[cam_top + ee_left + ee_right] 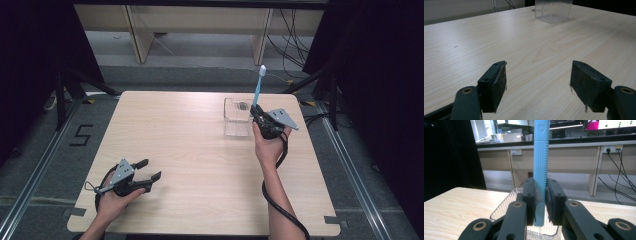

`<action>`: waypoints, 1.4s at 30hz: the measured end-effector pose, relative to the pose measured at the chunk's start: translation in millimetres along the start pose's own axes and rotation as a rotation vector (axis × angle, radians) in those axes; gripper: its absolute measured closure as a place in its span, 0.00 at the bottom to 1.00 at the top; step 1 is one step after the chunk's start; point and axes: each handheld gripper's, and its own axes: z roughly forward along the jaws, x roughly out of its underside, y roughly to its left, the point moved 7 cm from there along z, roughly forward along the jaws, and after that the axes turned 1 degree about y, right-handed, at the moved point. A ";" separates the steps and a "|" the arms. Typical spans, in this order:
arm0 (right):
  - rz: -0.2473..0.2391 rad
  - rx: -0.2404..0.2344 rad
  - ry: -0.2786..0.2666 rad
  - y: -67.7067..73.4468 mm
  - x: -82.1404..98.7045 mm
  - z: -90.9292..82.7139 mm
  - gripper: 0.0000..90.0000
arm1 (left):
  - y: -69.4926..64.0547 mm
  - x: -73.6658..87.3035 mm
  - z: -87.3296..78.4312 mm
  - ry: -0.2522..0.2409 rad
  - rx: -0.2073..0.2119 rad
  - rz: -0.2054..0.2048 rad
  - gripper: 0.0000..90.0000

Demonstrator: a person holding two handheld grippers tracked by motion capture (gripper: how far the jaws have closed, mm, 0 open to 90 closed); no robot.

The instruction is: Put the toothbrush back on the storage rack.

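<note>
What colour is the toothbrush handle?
Light blue. The toothbrush handle shows best in the right gripper view, clamped in the right gripper.

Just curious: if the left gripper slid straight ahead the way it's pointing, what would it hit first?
Probably nothing soon: the open left gripper faces bare table. Farther on stands the clear ribbed container, slightly off to one side.

Only the clear box (237, 117) interrupts the table (190, 150).

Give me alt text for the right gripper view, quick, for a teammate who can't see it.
The right gripper has its two black jaws closed on the ribbed handle of a light blue plastic toothbrush, held upright with its lower end above a clear ribbed plastic container on the pale wooden table. Desks and cables stand behind.
</note>
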 end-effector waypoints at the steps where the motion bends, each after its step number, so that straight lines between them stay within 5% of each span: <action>1: 0.005 -0.002 -0.003 0.4 0.2 0.5 0.88 | -0.1 0.0 0.0 -0.001 0.000 0.000 0.32; 22: 0.042 0.017 0.008 -6.0 9.7 7.1 0.88 | -0.6 0.2 -0.4 0.001 0.002 -0.001 0.32; 28: 0.014 0.019 0.008 -8.9 11.7 10.7 0.88 | -0.9 0.2 -0.4 0.000 0.002 -0.001 0.32; 42: 0.030 0.030 0.023 -11.8 18.1 13.9 0.88 | -1.4 0.3 -0.4 0.003 0.002 0.001 0.32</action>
